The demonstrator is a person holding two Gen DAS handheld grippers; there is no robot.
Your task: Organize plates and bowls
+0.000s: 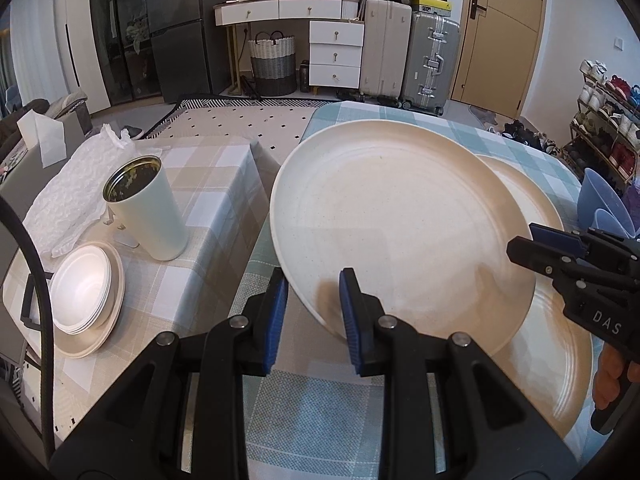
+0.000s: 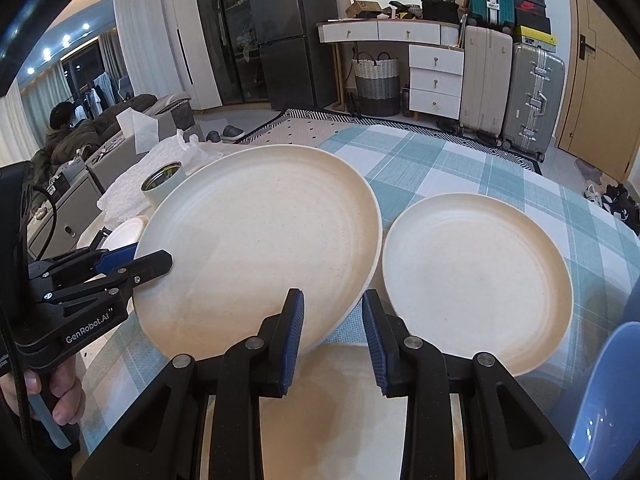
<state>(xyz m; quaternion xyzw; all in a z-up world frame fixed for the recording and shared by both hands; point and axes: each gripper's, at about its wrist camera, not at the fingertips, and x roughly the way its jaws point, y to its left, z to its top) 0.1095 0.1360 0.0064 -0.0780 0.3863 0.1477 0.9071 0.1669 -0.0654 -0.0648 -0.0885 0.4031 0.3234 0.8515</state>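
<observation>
The large cream speckled round plate fills the centre of the left wrist view, tilted and lifted off the blue-and-white checked tablecloth. The left gripper is clamped on its near rim at the bottom centre of that frame, one blue pad over the plate and one under. The right gripper pinches the same plate's rim at the bottom centre of its own view. Below lies a second cream plate, and a smaller cream round plate rests on the cloth at centre right. At lower left of the left wrist view sits a stack of white bowls on a plate (beside a pale green metal tumbler).
</observation>
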